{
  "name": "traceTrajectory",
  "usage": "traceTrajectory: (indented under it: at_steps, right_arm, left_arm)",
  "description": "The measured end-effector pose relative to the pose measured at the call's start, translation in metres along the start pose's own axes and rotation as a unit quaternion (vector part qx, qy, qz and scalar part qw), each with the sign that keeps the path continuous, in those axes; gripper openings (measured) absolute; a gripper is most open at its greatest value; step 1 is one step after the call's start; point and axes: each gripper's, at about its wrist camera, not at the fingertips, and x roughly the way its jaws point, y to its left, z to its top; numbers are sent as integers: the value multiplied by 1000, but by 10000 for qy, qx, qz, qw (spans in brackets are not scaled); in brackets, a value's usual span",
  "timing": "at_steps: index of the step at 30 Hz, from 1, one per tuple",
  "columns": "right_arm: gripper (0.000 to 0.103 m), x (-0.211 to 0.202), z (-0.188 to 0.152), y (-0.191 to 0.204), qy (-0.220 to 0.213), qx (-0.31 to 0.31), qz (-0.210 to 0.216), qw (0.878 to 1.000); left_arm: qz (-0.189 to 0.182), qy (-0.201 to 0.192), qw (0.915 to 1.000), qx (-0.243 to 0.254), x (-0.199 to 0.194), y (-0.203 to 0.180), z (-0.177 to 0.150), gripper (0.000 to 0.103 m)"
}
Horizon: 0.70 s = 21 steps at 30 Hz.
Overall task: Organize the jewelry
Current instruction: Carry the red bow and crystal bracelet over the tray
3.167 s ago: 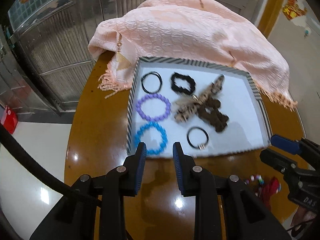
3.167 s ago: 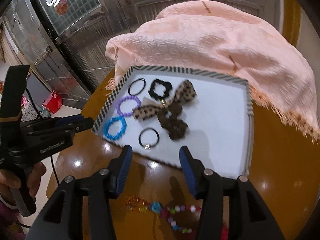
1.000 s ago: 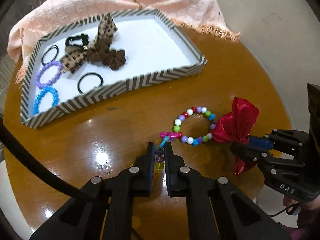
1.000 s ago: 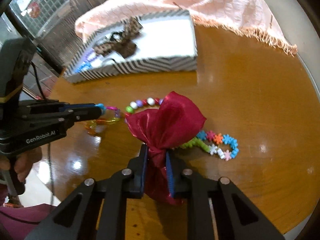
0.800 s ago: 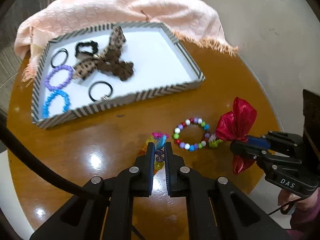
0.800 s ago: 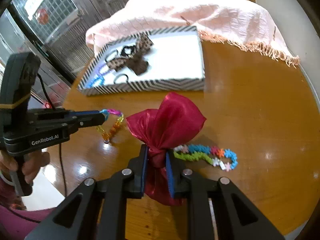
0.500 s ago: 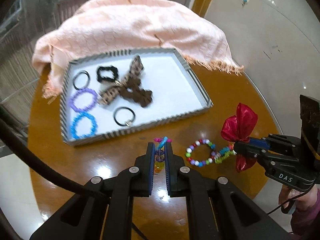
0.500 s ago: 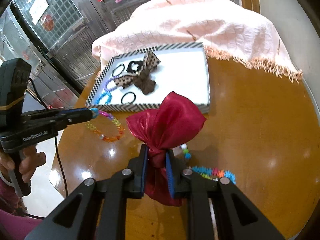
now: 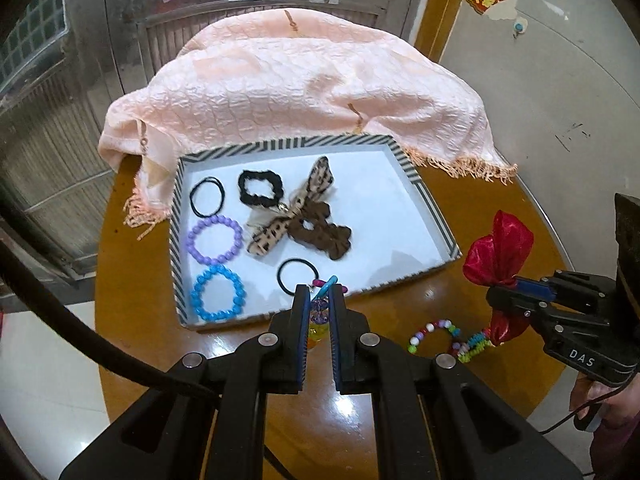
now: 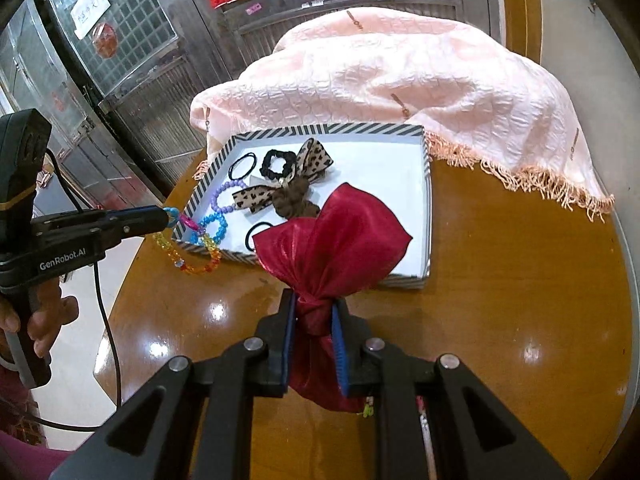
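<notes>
A striped-rim white tray [image 9: 436, 220] holds black hair ties, a purple bracelet [image 9: 215, 240], a blue bracelet [image 9: 216, 293], and leopard and brown bows [image 9: 304, 220]. My left gripper [image 9: 319, 296] is shut on a colourful bead bracelet [image 10: 192, 254], held in the air by the tray's near edge. My right gripper [image 10: 313, 306] is shut on a red satin bow [image 10: 332, 236], lifted above the table to the tray's right; it also shows in the left wrist view [image 9: 498, 256].
A multicolour bead bracelet [image 9: 434, 336] and a star-bead bracelet [image 9: 474, 346] lie on the round brown table [image 10: 520, 280] below the red bow. A pink fringed cloth [image 9: 304, 88] is draped behind the tray. The table edge drops to the floor on both sides.
Both grippers have risen higher and drawn back from the table with their items. The tray now sits nearer the middle of both views.
</notes>
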Motion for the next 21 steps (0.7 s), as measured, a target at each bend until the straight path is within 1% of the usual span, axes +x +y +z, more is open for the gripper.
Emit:
traceTrajectory:
  at_steps: [12, 21]
  right_arm:
    - [17, 9, 32, -5, -97, -72, -43, 9999]
    - [17, 19, 58, -8, -123, -131, -77, 9998]
  left_arm:
    - [244, -184, 9995, -34, 1, 18, 41, 8]
    - [241, -180, 9995, -63, 10, 30, 71, 9]
